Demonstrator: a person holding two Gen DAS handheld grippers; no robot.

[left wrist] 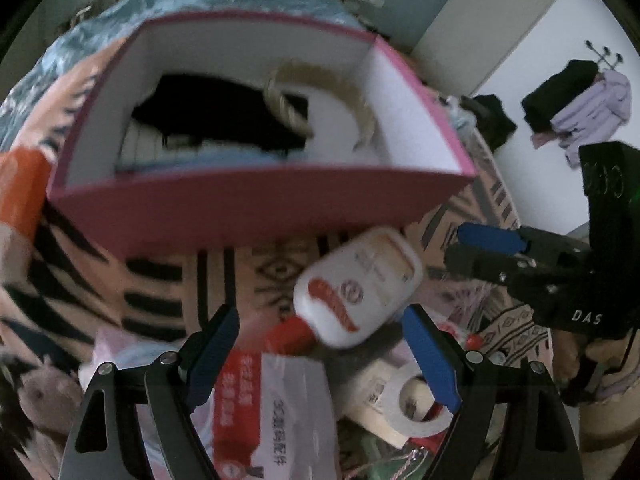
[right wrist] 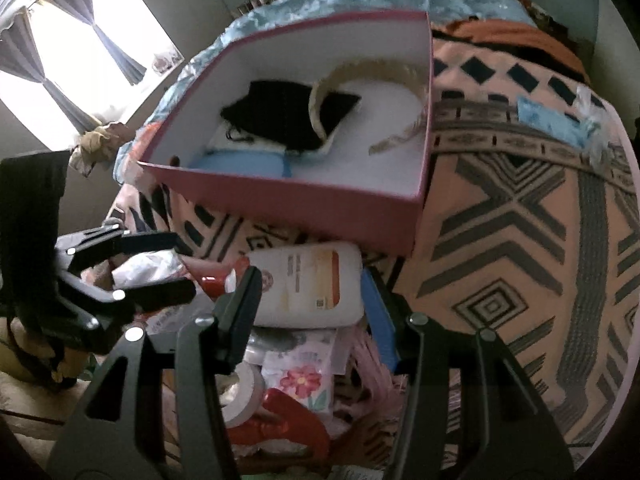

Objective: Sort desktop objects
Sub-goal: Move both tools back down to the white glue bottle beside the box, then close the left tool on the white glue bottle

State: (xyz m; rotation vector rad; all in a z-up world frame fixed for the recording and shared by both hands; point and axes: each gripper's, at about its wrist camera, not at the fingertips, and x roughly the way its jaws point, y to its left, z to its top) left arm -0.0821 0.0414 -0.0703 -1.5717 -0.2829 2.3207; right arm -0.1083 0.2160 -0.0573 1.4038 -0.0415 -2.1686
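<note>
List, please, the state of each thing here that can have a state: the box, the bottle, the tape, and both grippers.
pink box: open, no lid, partly filled
headband: lying inside the box
white bottle: on its side, red cap on
tape roll: lying flat in the pile
left gripper: open, holding nothing
right gripper: open around the bottle, grip unclear

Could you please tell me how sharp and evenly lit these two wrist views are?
Left wrist view: dim, motion-smeared; the pink cardboard box and white plastic bottle with red cap look soft, edges bowed by the fisheye. Right wrist view: the bright curtained window is blown out, while the patterned peach blanket reads clearer.
</note>
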